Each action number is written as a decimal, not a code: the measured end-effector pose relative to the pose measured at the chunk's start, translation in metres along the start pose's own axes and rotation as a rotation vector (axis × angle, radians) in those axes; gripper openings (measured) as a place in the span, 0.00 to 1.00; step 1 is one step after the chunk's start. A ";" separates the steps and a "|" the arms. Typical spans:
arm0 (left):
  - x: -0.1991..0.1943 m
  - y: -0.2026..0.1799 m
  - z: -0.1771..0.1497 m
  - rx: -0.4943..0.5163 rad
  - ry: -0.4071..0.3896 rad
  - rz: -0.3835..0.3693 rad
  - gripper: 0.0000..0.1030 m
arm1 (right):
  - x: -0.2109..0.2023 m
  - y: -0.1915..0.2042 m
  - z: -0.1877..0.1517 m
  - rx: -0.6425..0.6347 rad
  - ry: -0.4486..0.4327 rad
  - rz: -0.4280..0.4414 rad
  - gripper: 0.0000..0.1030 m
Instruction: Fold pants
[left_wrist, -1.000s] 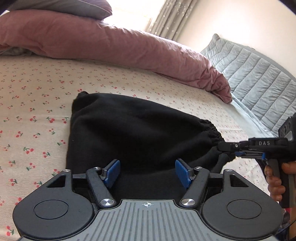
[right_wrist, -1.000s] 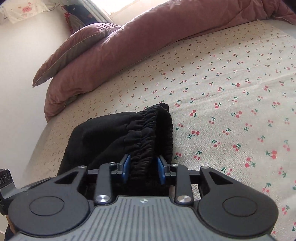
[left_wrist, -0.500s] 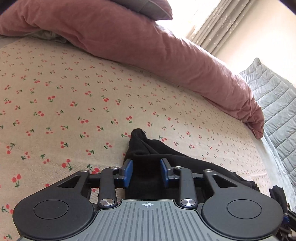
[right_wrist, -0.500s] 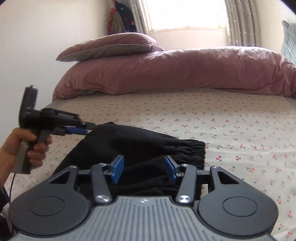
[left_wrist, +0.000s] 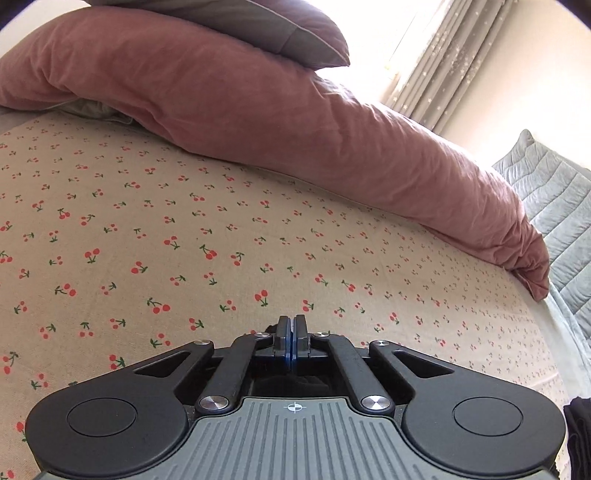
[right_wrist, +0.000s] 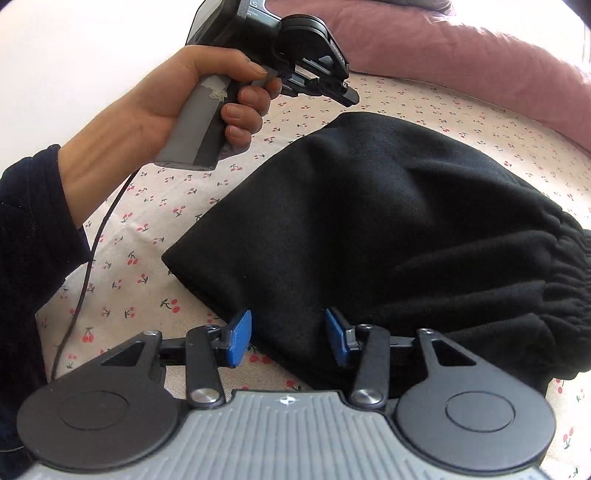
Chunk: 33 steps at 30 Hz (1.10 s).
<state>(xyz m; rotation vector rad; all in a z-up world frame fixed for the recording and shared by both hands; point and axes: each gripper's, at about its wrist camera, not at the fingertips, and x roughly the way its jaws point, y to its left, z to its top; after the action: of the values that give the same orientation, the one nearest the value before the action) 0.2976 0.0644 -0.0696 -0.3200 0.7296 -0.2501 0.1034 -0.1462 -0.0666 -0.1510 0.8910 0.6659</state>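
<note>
Black pants (right_wrist: 388, 206) lie folded on the cherry-print sheet (right_wrist: 147, 206), with the elastic waistband (right_wrist: 546, 266) to the right. In the right wrist view a hand (right_wrist: 177, 96) holds my left gripper (right_wrist: 351, 98) at the pants' far corner. In its own view the left gripper (left_wrist: 294, 332) has its blue pads pressed together, and a scrap of black cloth (left_wrist: 270, 327) shows beside the tip. My right gripper (right_wrist: 288, 332) hovers low over the pants' near folded edge. Its jaws are closing, the cloth lies between the pads, and they do not press on it.
A long pink duvet roll (left_wrist: 295, 122) and a grey pillow (left_wrist: 258, 29) lie along the far side of the bed. A grey quilted blanket (left_wrist: 554, 199) hangs at the right edge. The left gripper's cable (right_wrist: 88, 266) trails over the sheet beside a dark sleeve (right_wrist: 26, 258).
My left gripper slid to the pants' far corner and shut there. My right gripper let go of the waistband, rolled, and now stands partly open over the near folded edge.
</note>
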 end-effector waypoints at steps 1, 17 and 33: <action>-0.005 -0.006 -0.002 0.012 -0.004 -0.001 0.00 | -0.005 0.004 -0.001 -0.007 -0.006 0.002 0.30; -0.042 -0.088 -0.099 0.250 0.130 -0.069 0.03 | -0.063 -0.109 -0.012 0.352 -0.190 -0.163 0.30; -0.107 -0.033 -0.111 0.051 0.002 -0.008 0.56 | -0.091 -0.113 -0.018 0.415 -0.284 -0.107 0.80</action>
<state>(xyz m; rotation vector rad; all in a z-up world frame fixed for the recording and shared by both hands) 0.1410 0.0472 -0.0696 -0.2744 0.7232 -0.2767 0.1181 -0.2860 -0.0255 0.2604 0.7232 0.3794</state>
